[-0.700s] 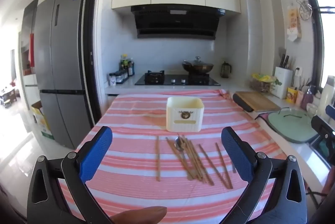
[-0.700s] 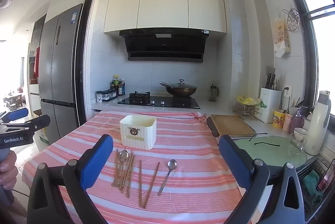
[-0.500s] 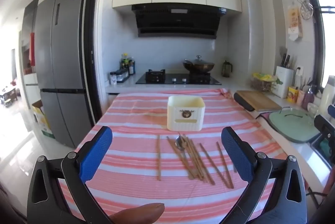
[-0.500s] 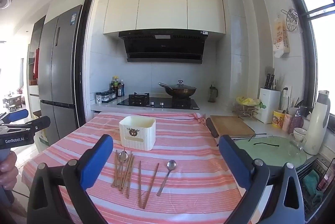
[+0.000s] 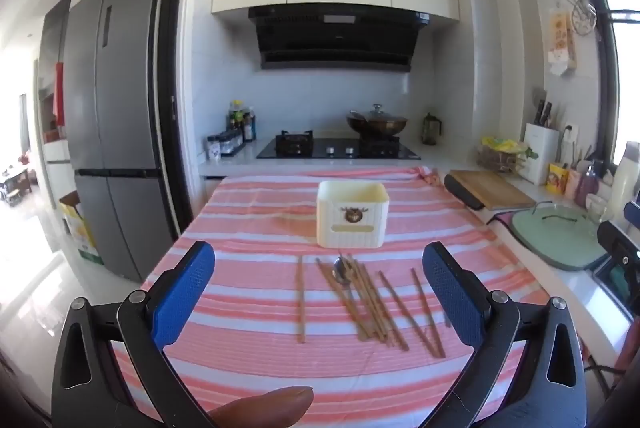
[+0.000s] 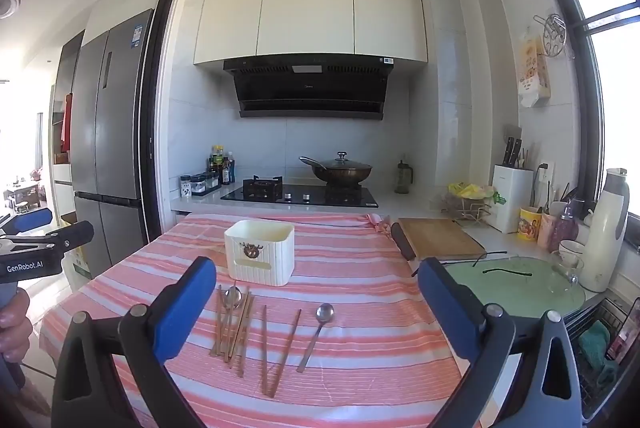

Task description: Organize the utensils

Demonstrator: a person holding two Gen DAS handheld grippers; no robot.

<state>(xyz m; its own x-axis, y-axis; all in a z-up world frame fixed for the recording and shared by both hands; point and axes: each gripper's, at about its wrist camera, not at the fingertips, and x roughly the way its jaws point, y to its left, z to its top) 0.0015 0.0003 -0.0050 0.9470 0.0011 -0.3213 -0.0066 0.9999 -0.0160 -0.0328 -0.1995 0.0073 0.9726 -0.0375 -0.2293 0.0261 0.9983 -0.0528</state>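
Observation:
A cream utensil holder [image 5: 353,214] stands empty on the pink striped tablecloth [image 5: 248,324]; it also shows in the right wrist view [image 6: 260,253]. In front of it lie several brown chopsticks [image 5: 370,302] with a metal spoon [image 5: 341,270] among them, and one chopstick [image 5: 300,298] lies apart to the left. The right wrist view shows the chopstick pile [image 6: 234,324], a crossed pair [image 6: 276,344] and a second spoon [image 6: 316,334]. My left gripper [image 5: 318,294] and right gripper [image 6: 316,312] are both open and empty, hovering short of the utensils.
A wooden cutting board [image 6: 440,238] and a green lidded pan [image 6: 516,280] sit on the counter to the right. A hob with a wok [image 6: 338,170] is behind the table. A fridge [image 5: 112,116] stands at the left. The left gripper's body [image 6: 36,248] shows at the far left.
Both views have shifted very slightly; the utensils and holder lie as before and both grippers remain open.

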